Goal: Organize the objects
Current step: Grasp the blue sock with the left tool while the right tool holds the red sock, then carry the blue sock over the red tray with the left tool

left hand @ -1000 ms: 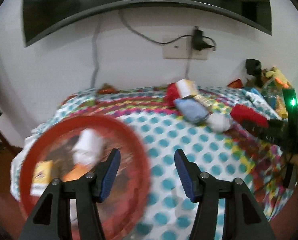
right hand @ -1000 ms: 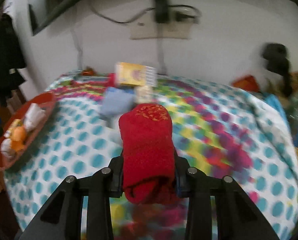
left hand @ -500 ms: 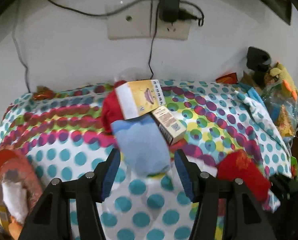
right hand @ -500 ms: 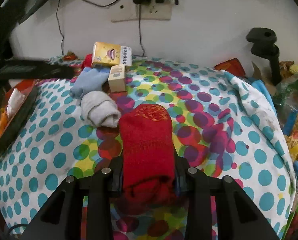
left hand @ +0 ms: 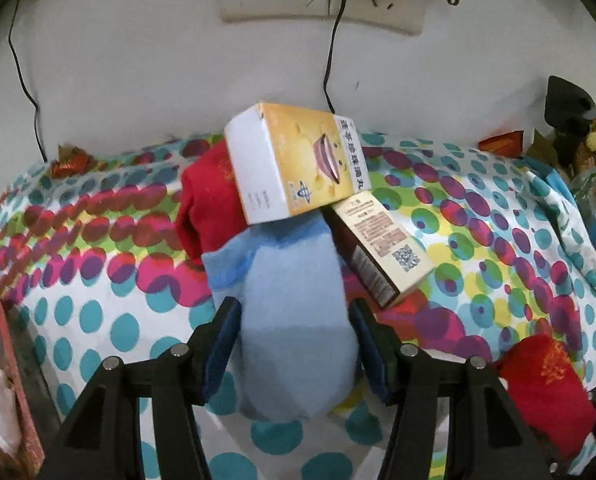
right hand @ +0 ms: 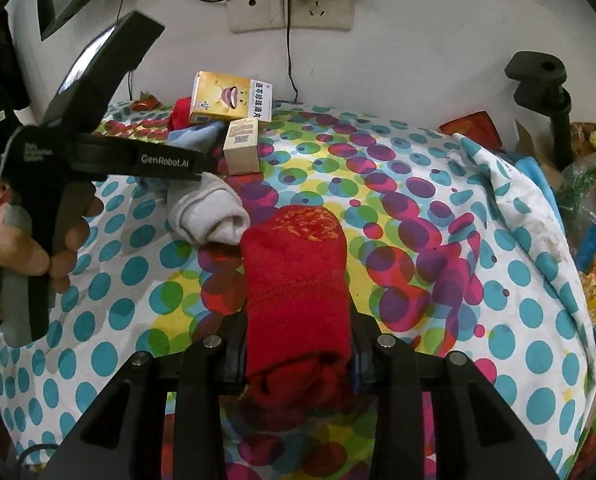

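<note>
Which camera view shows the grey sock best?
The right wrist view: the grey sock lies rolled and whole on the spotted cloth, beside the red sock in the right gripper. In the left wrist view I cannot find it.

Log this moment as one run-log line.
left gripper: open around blue sock | right gripper: shut on red sock | yellow box: resting on blue sock

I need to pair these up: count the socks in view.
4: red sock in the right tongs, blue sock between the left tongs, grey sock on the cloth, another red sock under the yellow box. More may be hidden.
</note>
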